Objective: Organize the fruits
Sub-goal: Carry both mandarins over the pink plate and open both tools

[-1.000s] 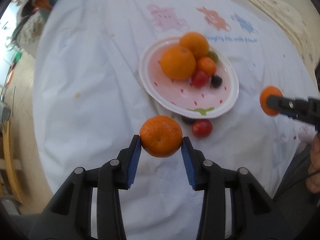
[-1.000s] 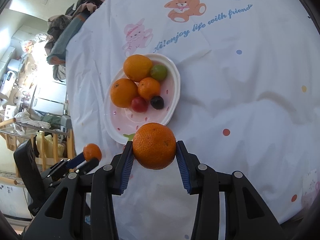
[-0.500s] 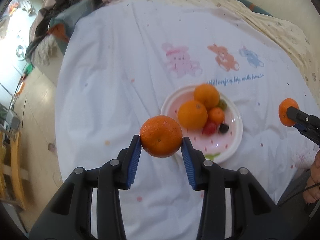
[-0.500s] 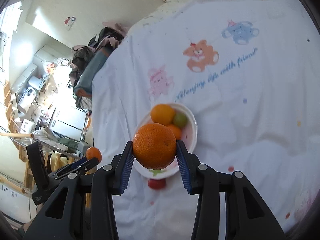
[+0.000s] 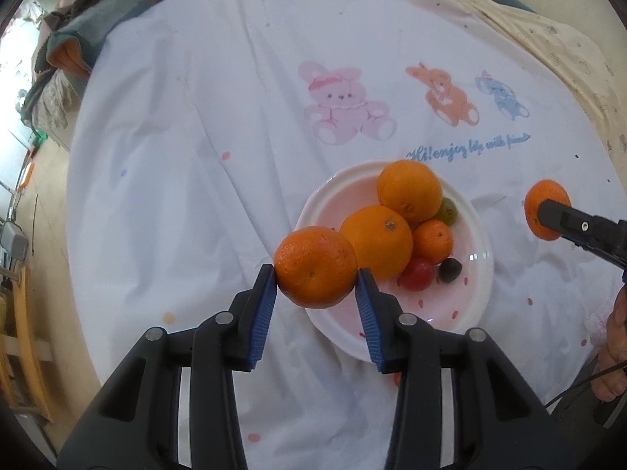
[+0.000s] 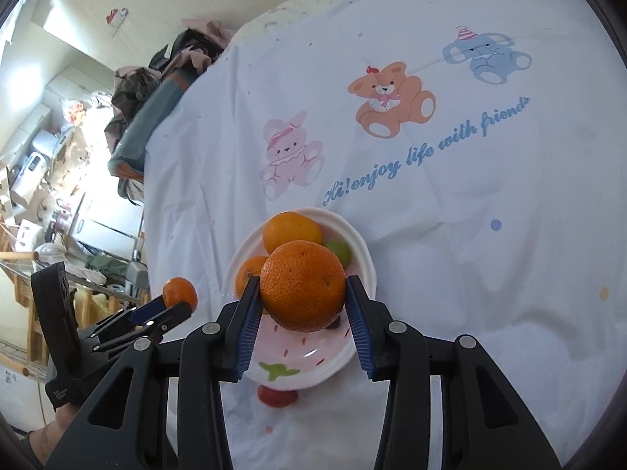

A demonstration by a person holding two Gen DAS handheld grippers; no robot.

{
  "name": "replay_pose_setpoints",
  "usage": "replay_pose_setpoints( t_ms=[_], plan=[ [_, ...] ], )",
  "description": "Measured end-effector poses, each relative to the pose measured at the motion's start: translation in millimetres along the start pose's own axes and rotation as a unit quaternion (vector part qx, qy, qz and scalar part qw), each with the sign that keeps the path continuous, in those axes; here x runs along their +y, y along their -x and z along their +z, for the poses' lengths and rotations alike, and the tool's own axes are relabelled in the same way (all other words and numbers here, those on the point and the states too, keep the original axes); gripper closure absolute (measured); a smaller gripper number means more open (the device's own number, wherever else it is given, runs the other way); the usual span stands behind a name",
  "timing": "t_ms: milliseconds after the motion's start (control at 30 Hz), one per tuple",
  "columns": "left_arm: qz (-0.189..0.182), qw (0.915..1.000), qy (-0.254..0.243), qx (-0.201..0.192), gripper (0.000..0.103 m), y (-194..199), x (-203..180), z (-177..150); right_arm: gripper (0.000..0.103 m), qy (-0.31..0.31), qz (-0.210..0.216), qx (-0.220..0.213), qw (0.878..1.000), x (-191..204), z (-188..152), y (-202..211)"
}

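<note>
My left gripper [image 5: 315, 273] is shut on a mandarin [image 5: 313, 258], held above the cloth just left of the white-and-pink plate [image 5: 476, 293]. The plate holds two large oranges [image 5: 376, 244], a small mandarin [image 5: 433, 241], a green fruit [image 5: 448, 211], a red tomato [image 5: 417, 279] and a dark grape [image 5: 449, 270]. My right gripper [image 6: 301, 281] is shut on a second mandarin [image 6: 302, 293], above the plate's [image 6: 309, 358] near side. A red tomato [image 6: 276, 397] lies on the cloth below the plate. Each wrist view shows the other gripper off to the side with its mandarin.
A white cloth [image 5: 196, 196] printed with a pink rabbit, bears and blue writing covers the round table. Piled clothes [image 5: 66, 51] sit beyond its far left edge. Wooden furniture [image 5: 23, 333] stands left of the table. A person's hand [image 5: 615, 337] shows at the right edge.
Both grippers have drawn back from the plate with their mandarins; the plate looks smaller and more of the printed cloth and room shows. Neither grip has changed.
</note>
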State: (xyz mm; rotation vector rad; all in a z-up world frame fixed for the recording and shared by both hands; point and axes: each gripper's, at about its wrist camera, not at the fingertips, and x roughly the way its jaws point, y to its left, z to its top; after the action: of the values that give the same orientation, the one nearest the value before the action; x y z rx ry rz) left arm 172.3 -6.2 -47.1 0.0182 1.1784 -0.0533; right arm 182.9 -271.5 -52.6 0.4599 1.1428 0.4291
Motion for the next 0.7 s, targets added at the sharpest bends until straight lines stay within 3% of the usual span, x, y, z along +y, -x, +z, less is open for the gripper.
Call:
replay_pose_setpoints(
  t_ms=[300, 700],
  plan=[
    [-0.021, 0.9988, -0.005, 0.044, 0.066, -28, -10, -7, 0.058, -0.008, -0.014, 0.047, 0.999, -8, 4, -38],
    [-0.024, 0.9981, -0.012, 0.056, 0.064, -35, -18, -7, 0.057, -0.015, -0.042, 0.09, 0.995, -16, -4, -63]
  ],
)
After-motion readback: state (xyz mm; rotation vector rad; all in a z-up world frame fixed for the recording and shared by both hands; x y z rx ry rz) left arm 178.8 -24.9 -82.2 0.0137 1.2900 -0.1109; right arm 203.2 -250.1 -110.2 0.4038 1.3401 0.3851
